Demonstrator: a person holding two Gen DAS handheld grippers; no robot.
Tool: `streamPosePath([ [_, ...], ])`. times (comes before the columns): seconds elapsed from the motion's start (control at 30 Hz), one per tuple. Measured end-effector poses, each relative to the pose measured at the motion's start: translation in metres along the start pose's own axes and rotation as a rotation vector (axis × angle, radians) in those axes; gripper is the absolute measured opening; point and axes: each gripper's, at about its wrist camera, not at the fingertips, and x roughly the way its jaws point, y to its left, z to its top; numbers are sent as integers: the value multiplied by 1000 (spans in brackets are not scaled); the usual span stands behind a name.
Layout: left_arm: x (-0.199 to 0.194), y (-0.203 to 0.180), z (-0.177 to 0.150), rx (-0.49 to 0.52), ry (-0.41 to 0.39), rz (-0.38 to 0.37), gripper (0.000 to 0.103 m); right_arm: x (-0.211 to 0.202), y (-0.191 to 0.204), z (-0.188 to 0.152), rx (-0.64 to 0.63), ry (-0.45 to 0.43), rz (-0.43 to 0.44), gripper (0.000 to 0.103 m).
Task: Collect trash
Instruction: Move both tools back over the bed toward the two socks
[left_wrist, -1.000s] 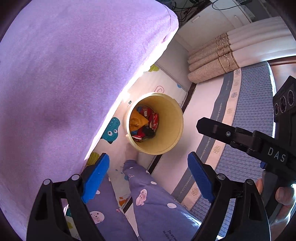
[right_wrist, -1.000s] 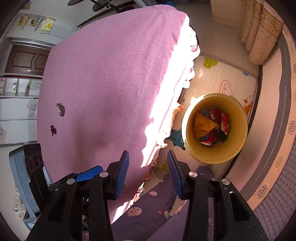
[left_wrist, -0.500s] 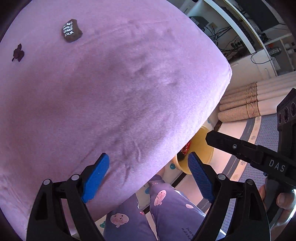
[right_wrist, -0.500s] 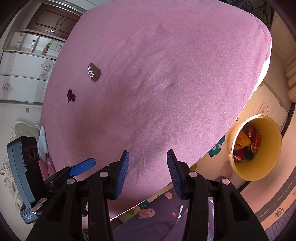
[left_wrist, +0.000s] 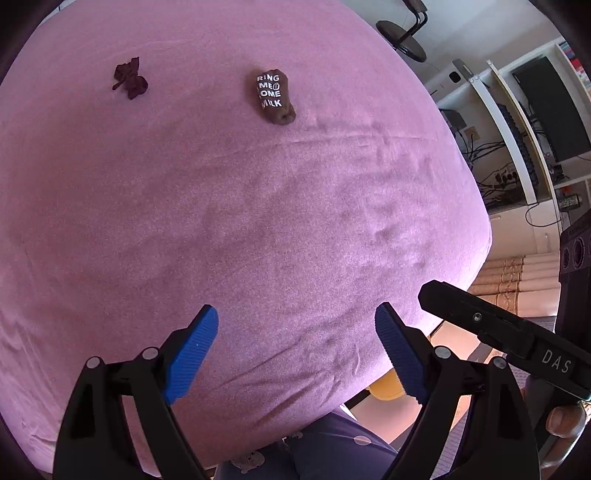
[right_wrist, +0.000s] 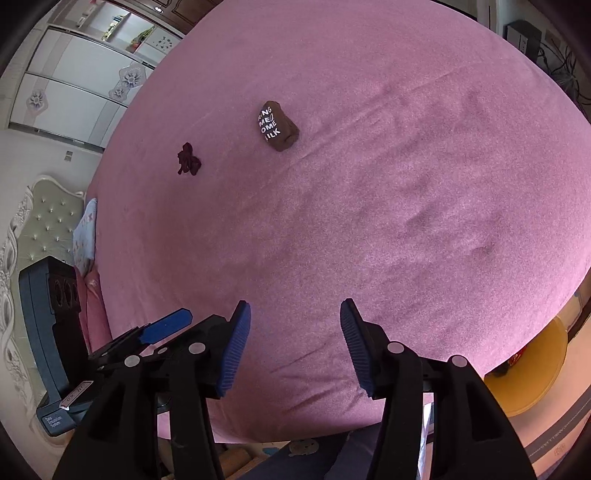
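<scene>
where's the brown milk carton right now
The brown milk carton lies on the pink bedspread, far from both open hand-held grippers. In both wrist views it sits upper middle, with the small dark crumpled scrap to its left.

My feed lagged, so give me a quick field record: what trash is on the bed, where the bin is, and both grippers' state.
surface: pink bed cover
trash 1: brown lettered wrapper, lying on cover
trash 2: dark crumpled scrap, left of wrapper, apart from it
bin: yellow bin, on the floor past the bed's right edge
left gripper: open, empty
right gripper: open, empty
</scene>
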Motion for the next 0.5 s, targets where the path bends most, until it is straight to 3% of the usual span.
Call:
streamPosePath([
  [0.1, -3, 16, 13, -47, -16, 3, 87, 11, 15, 23, -27, 8, 3, 57],
  [0.5, 17, 81, 96, -246, -34, 49, 87, 80, 49, 132, -115, 81, -26, 58],
])
